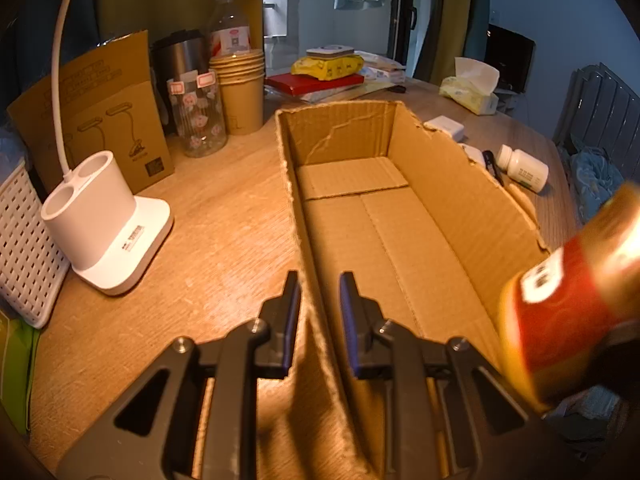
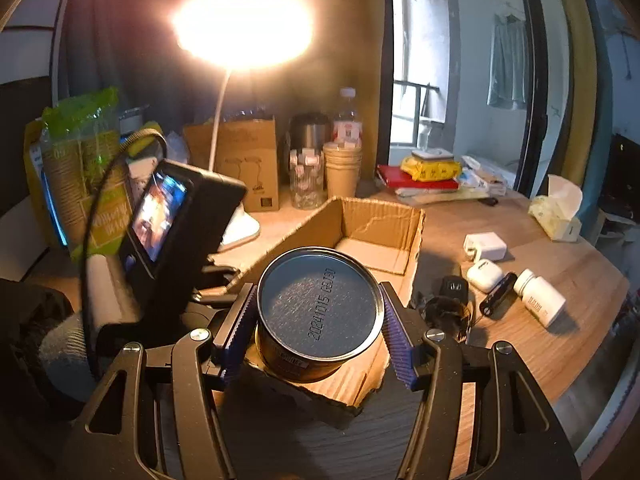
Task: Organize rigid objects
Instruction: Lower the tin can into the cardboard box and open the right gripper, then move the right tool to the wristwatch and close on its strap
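Observation:
An open, empty cardboard box (image 1: 440, 184) lies lengthwise on the wooden table. My left gripper (image 1: 320, 280) is shut on the box's left wall near its front end, one finger on each side of the cardboard. My right gripper (image 2: 318, 292) is shut on a round tin can (image 2: 320, 308); its blue pads press on the can's two sides. The can's metal end, with a stamped date, faces the camera. It hangs over the near end of the box (image 2: 380, 220). In the left wrist view the can (image 1: 560, 300) shows red and gold, blurred, above the box's right wall.
Right of the box lie a white pill bottle (image 2: 540, 300), an earbud case (image 2: 484, 276), a white charger (image 2: 486, 246), a car key (image 2: 454, 288) and a tissue pack (image 2: 556, 216). Left of it stand a white lamp base (image 1: 108, 224), a glass jar (image 1: 200, 120), paper cups (image 1: 240, 92) and a white basket (image 1: 24, 248).

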A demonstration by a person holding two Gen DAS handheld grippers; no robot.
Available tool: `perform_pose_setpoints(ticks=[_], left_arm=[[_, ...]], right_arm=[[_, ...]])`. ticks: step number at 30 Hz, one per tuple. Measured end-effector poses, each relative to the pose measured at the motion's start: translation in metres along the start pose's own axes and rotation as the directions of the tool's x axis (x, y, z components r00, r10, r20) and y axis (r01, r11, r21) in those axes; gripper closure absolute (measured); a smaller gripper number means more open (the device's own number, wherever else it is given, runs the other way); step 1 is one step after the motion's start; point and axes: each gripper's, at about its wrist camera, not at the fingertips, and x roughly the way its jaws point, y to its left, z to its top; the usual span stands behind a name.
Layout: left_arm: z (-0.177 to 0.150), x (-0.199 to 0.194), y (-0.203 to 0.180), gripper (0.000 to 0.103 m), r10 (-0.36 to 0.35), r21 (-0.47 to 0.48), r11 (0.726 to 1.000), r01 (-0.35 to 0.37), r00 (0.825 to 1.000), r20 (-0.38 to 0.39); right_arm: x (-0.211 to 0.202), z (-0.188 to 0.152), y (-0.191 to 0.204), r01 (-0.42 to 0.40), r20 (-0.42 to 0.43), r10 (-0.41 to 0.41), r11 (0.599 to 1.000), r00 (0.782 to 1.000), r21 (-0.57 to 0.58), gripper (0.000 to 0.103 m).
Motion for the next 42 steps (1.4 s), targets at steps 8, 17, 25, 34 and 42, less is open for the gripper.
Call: perform_pose_setpoints(ticks=[8,17,25,34,42], left_arm=[[0.000,0.001,0.001,0.083,-0.003,-0.002,1.000,0.003,1.000,-0.004],[0.000,0.004,0.003,0.083,-0.014,-0.009,1.000,0.014,1.000,-0.025],[0.000,0.005,0.003,0.083,-0.013,-0.007,1.000,0.012,1.000,-0.022],[0.000,0.005,0.003,0.083,-0.013,-0.007,1.000,0.013,1.000,-0.022],[-0.001,0.007,0.004,0.083,-0.017,-0.012,1.000,0.016,0.999,-0.035]], right_arm=[[0.020,-0.011,-0.008,0.055,-0.063,-0.055,0.998,0.996,-0.014,0.041],[0.028,-0.017,-0.004,0.063,-0.079,-0.067,0.996,0.995,-0.058,0.039],[0.025,-0.016,-0.013,0.030,-0.070,-0.031,0.999,0.997,-0.016,0.034],[0.009,-0.010,-0.033,0.042,-0.014,-0.041,0.997,0.999,0.062,0.033],[0.003,-0.011,-0.065,0.106,0.001,-0.107,0.987,0.994,0.125,0.033]])
